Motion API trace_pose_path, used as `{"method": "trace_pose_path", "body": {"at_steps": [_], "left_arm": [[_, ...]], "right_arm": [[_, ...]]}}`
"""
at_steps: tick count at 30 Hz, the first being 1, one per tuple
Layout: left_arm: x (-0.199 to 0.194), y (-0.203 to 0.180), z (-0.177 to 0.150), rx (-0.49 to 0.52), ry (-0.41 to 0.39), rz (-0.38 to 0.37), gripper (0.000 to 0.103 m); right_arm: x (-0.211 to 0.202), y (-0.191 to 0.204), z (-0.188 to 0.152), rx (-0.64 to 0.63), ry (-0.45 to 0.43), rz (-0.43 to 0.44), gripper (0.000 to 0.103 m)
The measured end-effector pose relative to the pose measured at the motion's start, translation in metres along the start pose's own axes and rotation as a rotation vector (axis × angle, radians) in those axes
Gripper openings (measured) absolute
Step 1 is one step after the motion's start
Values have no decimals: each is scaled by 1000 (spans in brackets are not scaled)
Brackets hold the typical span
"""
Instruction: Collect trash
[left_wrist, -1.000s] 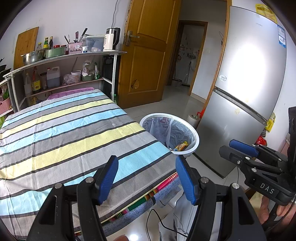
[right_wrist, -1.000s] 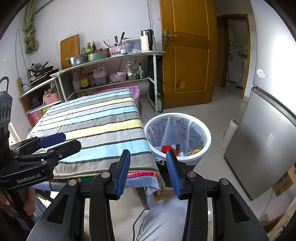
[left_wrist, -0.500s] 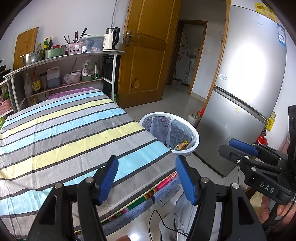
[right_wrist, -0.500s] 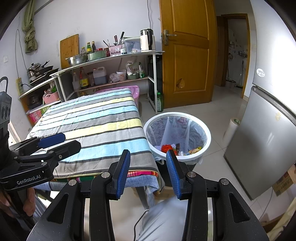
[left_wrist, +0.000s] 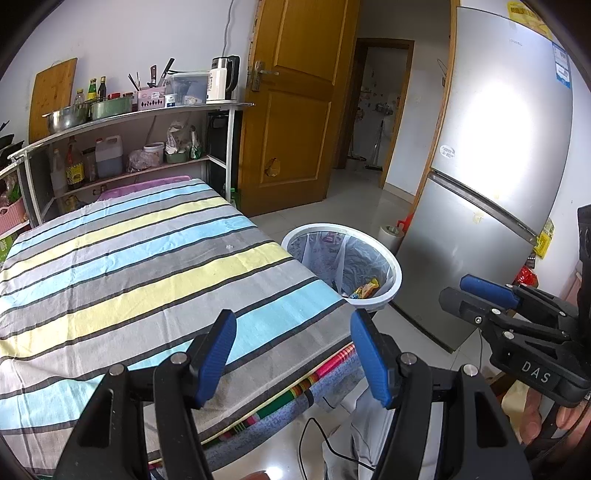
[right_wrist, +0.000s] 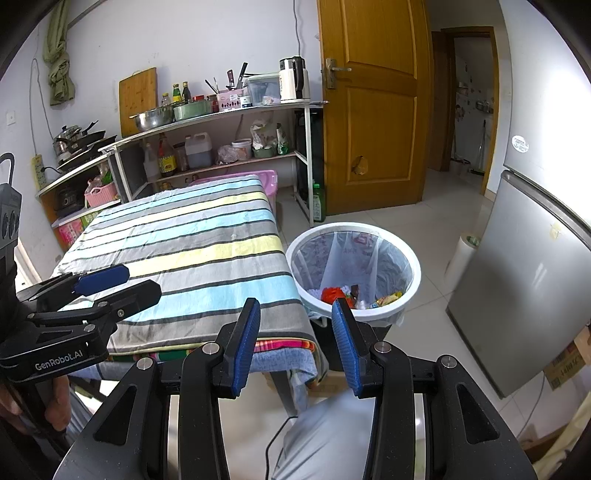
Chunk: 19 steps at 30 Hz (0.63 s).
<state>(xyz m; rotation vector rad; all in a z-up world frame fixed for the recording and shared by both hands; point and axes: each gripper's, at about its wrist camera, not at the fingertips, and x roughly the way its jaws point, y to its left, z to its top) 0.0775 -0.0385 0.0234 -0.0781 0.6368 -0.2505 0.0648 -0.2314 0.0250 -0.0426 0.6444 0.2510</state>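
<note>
Against the pictures from one second before, we find almost no difference; both tools keep the same place and the same spread, the bin stands where it stood, and the wrappers in it lie the same.

The left tool (left_wrist: 293, 352) hangs above the near corner of the counter (left_wrist: 122, 273), which a striped cloth covers; its blue pads (left_wrist: 216, 356) stand apart and nothing is between them. The right tool (right_wrist: 295, 345) hangs beyond the counter's near edge, over the floor; its pads (right_wrist: 246, 345) are also spread, a little less wide, and they pinch nothing. Each tool shows in the other's view, at the side, with a hand under its handle.

The trash (right_wrist: 360, 295) is inside the white bin (right_wrist: 415, 275), at the bottom of its clear liner; the bin stands on the floor, just beside the counter's far corner, between the counter and the silver fridge (left_wrist: 491, 155). In the left view we see only a yellow and orange wrapper (left_wrist: 365, 288); its long axis lies tilted, the upper end toward the right. In the right view we see a red crumpled piece (right_wrist: 332, 294), a dark piece and a yellow wrapper (right_wrist: 388, 299) side by side; the yellow one lies nearly level, its axis rising a little to the right. Which way the red piece points, we cannot tell.

We see no trash on the cloth of the counter.
</note>
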Motion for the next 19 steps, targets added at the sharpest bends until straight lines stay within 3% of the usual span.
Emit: {"method": "trace_pose_path", "body": {"at_steps": [19], "left_arm": [[6, -8, -3, 20, 8, 21, 66]], "right_arm": [[3, -3, -1, 2, 5, -1, 42]]}}
